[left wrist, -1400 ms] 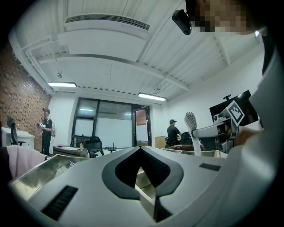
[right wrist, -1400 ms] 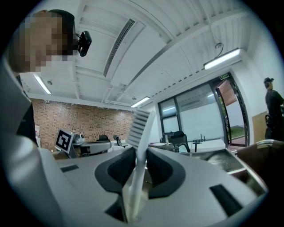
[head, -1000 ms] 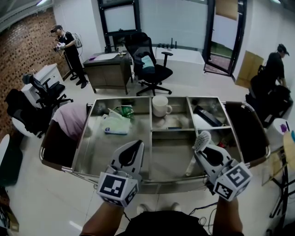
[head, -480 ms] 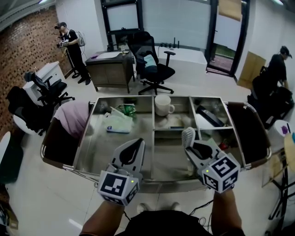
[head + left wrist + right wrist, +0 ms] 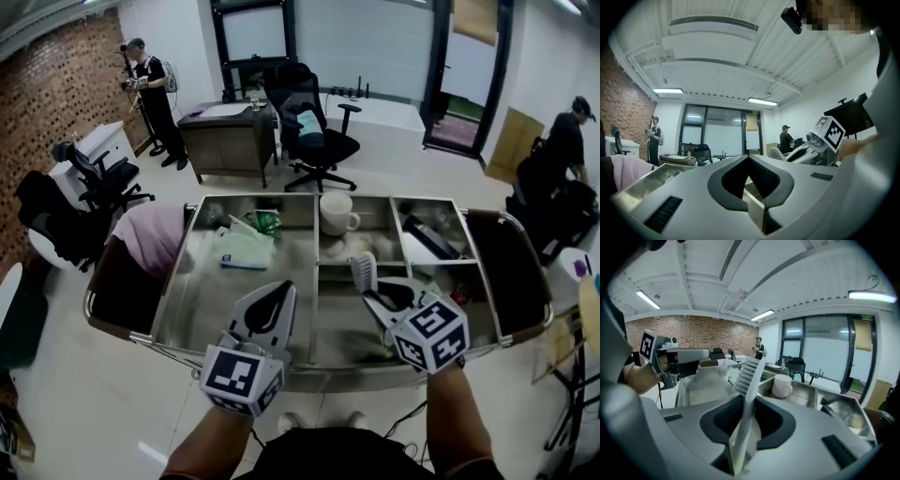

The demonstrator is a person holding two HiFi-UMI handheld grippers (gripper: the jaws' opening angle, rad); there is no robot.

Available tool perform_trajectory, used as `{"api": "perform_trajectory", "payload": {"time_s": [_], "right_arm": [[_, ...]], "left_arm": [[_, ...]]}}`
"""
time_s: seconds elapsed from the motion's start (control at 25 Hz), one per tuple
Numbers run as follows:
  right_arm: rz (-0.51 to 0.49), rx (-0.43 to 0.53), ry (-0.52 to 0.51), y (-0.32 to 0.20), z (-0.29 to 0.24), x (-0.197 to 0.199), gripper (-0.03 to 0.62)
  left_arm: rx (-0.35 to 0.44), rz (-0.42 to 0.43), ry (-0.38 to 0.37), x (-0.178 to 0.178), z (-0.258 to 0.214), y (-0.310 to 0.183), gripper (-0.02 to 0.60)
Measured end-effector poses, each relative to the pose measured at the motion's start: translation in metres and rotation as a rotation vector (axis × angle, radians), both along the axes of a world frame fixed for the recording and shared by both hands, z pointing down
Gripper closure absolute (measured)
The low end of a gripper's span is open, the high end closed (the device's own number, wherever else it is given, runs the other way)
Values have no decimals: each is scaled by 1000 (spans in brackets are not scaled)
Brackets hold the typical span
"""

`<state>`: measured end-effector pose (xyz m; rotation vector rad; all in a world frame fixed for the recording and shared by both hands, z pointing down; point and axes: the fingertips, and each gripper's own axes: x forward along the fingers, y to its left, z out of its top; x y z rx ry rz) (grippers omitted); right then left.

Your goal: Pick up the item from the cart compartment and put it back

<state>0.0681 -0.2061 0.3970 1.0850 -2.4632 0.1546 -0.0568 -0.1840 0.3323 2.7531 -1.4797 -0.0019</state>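
A steel cart [image 5: 202, 305] with several compartments stands below me. My right gripper [image 5: 377, 296] is shut on the handle of a white brush [image 5: 363, 273], held above the middle front compartment with its bristled head pointing up and away. In the right gripper view the brush [image 5: 749, 372] rises slanted from between the jaws of that gripper [image 5: 748, 403]. My left gripper [image 5: 273, 300] hovers over the big left compartment's front part, its jaws shut with nothing between them; the left gripper view shows the left gripper [image 5: 749, 158] the same way.
A white mug [image 5: 336, 213] stands in the middle back compartment. A tissue packet [image 5: 244, 251] and a green wrapper [image 5: 266, 222] lie in the left compartment, a black item [image 5: 427, 236] in the right back one. Pink cloth [image 5: 150, 239] hangs at the cart's left end. Office chairs and people stand beyond.
My right gripper has carried the brush leftward, from over the right front compartment to over the middle one. The left gripper has stayed put.
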Motion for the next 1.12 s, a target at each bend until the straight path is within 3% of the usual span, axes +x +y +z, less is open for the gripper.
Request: {"api": "perform_trajectory", "payload": {"time_s": [0.88, 1.12], "right_arm": [[-38, -100, 95, -24, 46, -24, 488], [-56, -126, 94, -21, 51, -27, 459]], "left_arm": [[-10, -7, 2, -3, 2, -1, 581], [-11, -5, 4, -2, 4, -1, 581]]}}
